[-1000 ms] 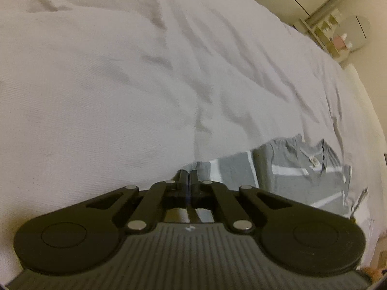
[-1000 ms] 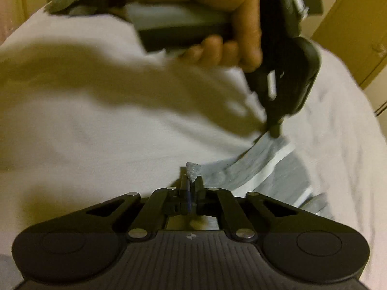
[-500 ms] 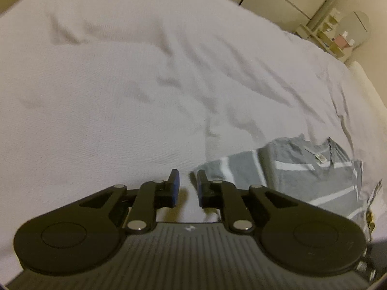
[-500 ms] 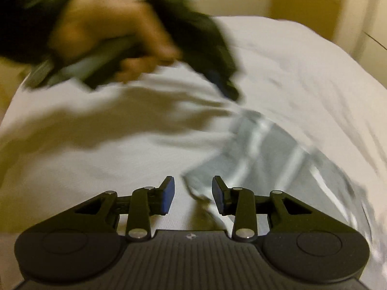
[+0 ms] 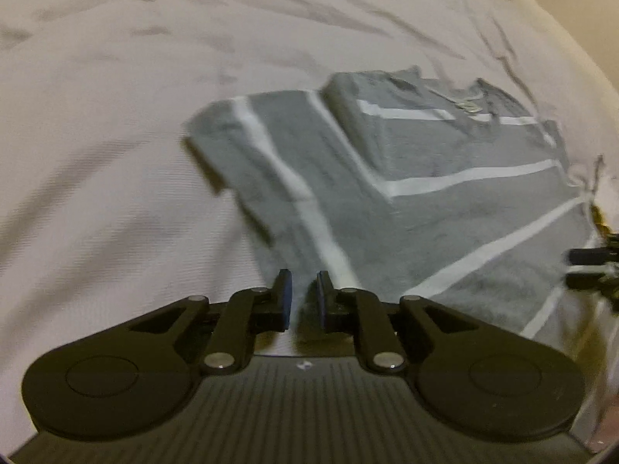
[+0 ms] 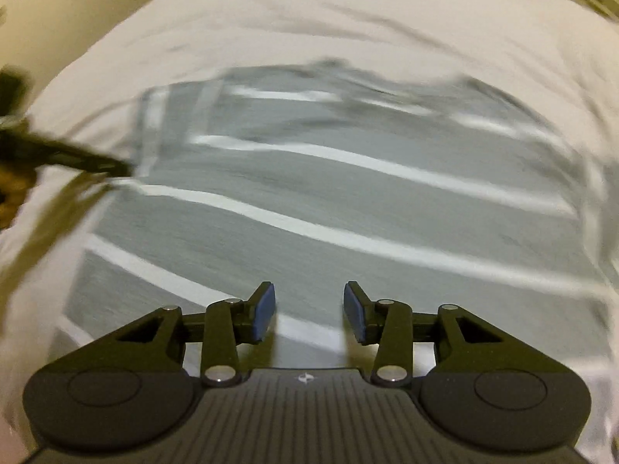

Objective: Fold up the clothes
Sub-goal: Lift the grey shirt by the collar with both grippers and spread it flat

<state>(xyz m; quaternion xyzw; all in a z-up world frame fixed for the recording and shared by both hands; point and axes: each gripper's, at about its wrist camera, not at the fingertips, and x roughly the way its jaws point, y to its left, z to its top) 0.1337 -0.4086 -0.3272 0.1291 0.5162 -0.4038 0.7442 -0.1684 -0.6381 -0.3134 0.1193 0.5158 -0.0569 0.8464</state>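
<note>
Currently grey striped shirt (image 5: 406, 193) lies flat on the white bed sheet (image 5: 116, 135), one sleeve folded in, left gripper (image 5: 301, 294) jaws narrowly apart over its edge, right gripper (image 6: 309, 305) jaws wide, both empty

A white bed sheet (image 5: 116, 123) covers the whole surface, creased toward its far side. Beyond the sheet's far edge stands a cream wall (image 6: 77, 0).

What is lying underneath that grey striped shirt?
The grey striped shirt lies spread on a wrinkled white bedsheet, which shows all around it. One sleeve is folded over onto the shirt's body. Anything between shirt and sheet is covered and cannot be seen.
</note>
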